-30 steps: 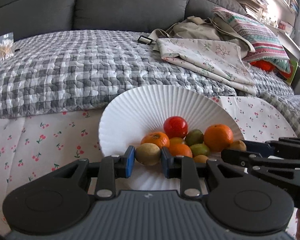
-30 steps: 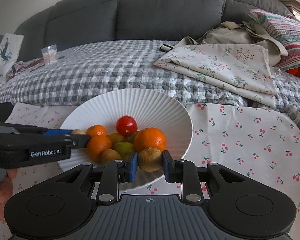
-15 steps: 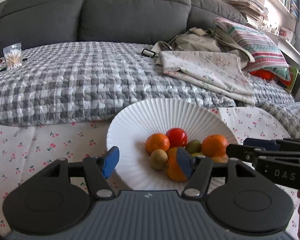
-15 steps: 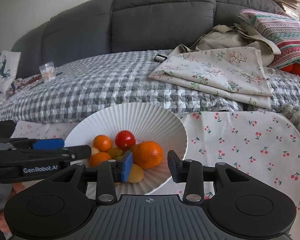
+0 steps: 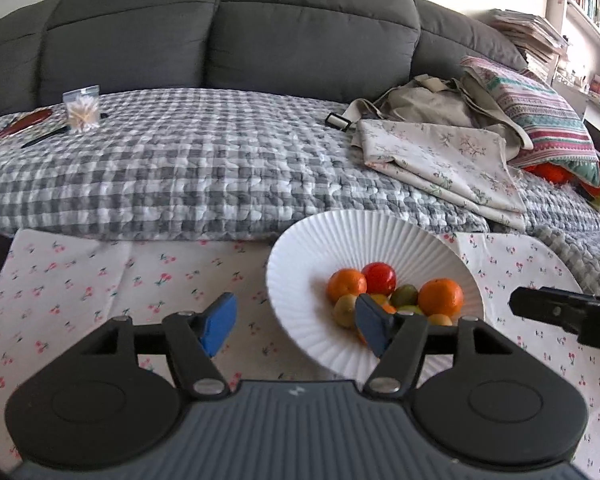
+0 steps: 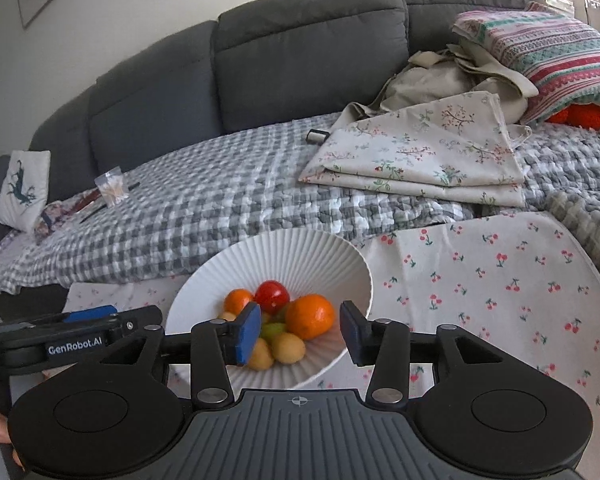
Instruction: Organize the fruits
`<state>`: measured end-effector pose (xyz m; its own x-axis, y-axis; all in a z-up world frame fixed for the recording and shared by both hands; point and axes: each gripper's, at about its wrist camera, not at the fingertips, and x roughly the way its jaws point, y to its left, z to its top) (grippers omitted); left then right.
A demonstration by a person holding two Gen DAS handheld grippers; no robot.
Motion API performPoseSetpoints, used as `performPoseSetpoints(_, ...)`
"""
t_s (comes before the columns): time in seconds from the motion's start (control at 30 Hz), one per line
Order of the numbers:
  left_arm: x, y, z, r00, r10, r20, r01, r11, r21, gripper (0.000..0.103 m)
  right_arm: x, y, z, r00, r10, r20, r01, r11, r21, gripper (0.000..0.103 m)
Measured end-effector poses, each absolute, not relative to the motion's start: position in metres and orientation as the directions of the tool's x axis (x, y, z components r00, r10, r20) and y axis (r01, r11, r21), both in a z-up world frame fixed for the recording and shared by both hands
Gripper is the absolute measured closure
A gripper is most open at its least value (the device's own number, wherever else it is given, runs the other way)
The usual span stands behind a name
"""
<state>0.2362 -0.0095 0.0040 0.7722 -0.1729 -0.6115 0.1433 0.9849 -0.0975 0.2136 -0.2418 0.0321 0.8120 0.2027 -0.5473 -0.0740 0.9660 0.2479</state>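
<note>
A white ribbed bowl (image 5: 300,264) (image 6: 300,248) stands on the cherry-print cloth. It holds a red tomato (image 5: 379,278) (image 6: 272,295), two oranges (image 5: 440,297) (image 6: 310,316), a green fruit (image 5: 404,295) and brownish-yellow fruits (image 5: 345,310) (image 6: 288,347). My left gripper (image 5: 296,324) hovers open over the bowl's near left rim, with nothing between its blue pads. Over the near right side, my right gripper (image 6: 300,334) has its jaws opening. Its pads touch no fruit; the orange and a brownish fruit lie below and beyond the gap.
Behind the bowl a grey checked quilt (image 5: 204,168) covers a dark sofa (image 5: 300,40). A folded floral cloth (image 6: 420,156) and a striped pillow (image 6: 552,56) lie at the right, and a small bag of swabs (image 5: 82,109) at the left. The cherry-print cloth (image 6: 500,280) spreads to both sides.
Each gripper was shut on a brownish fruit at the bowl. Both have opened, left their fruit in the bowl, and drawn back and upward.
</note>
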Motion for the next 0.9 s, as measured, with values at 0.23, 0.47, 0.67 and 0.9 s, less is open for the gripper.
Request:
performPoseSetpoints(0.23,0.205,-0.015,0.014,0.768,-0.147,-0.623,0.135,0.989,-0.067,0.038,0.186,-0.243,0.041,0.812,0.209,-0.545,-0.074,0.963,0.258,0.055)
performPoseSetpoints(0.47,0.166,-0.017,0.025,0.782,-0.103,-0.614,0.120,0.993,-0.013,0.035,0.155,-0.238,0.050,0.815,0.223,-0.536,-0.100,0.963,0.248,0.053)
performPoseSetpoints(0.67,0.142,-0.012,0.033,0.791,-0.090,-0.606,0.096,0.995,-0.022,0.033,0.123,-0.229,0.056,0.827,0.207,-0.522,-0.112,0.972,0.208,0.051)
performPoseSetpoints(0.9,0.112,-0.014,0.037,0.798,-0.092,-0.596,0.114,0.994,-0.001,0.027,0.085,-0.229,0.056,0.833,0.217,-0.510,-0.118,0.968,0.220,0.046)
